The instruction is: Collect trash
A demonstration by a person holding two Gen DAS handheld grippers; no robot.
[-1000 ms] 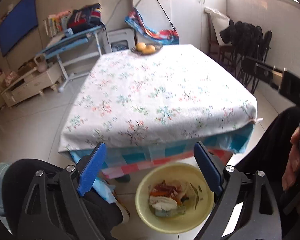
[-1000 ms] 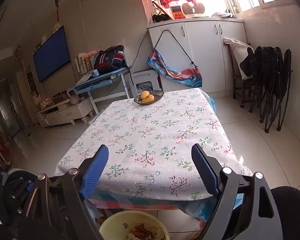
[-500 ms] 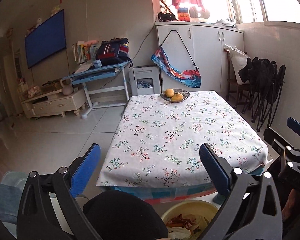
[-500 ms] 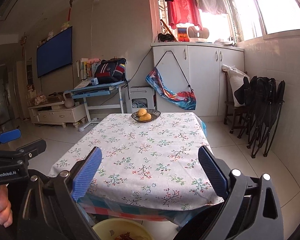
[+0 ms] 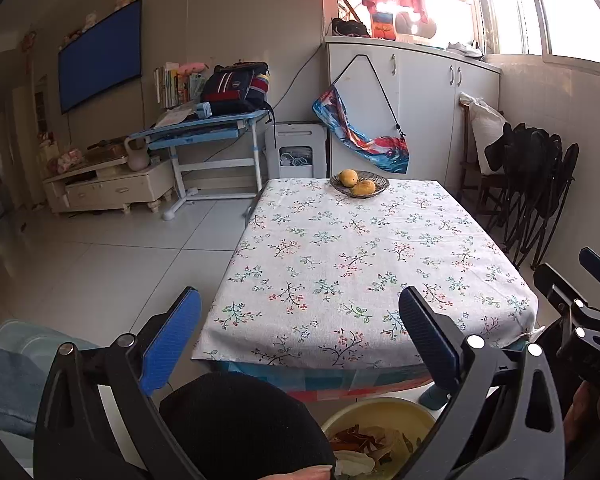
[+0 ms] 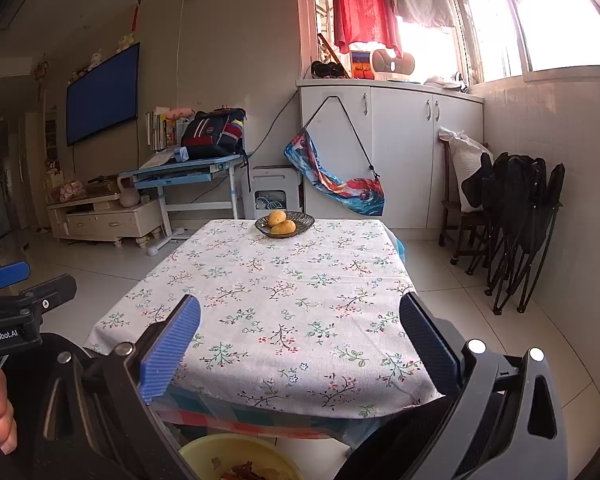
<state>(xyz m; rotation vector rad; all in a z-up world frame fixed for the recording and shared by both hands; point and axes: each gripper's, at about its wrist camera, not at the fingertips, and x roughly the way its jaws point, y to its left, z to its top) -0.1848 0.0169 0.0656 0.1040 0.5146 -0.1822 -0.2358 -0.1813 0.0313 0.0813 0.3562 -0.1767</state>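
Note:
A yellow basin (image 5: 396, 410) holding peels and crumpled paper scraps (image 5: 364, 448) sits on the floor below the table's near edge; its rim also shows in the right wrist view (image 6: 220, 446). My left gripper (image 5: 300, 332) is open and empty, held above the basin and pointing at the floral-cloth table (image 5: 364, 264). My right gripper (image 6: 300, 340) is open and empty, also facing the table (image 6: 284, 300). Each gripper shows at the edge of the other's view.
A dark dish with two yellow fruits (image 5: 359, 183) stands at the table's far end, also in the right wrist view (image 6: 285, 223). Folded black chairs (image 5: 540, 192) lean on the right wall. A blue desk (image 5: 204, 128) and white cabinets (image 6: 392, 148) stand behind. My knee (image 5: 244, 424) is below.
Both grippers have tilted up and risen, so the basin has dropped toward the bottom edge of the views. Both stay open and empty.

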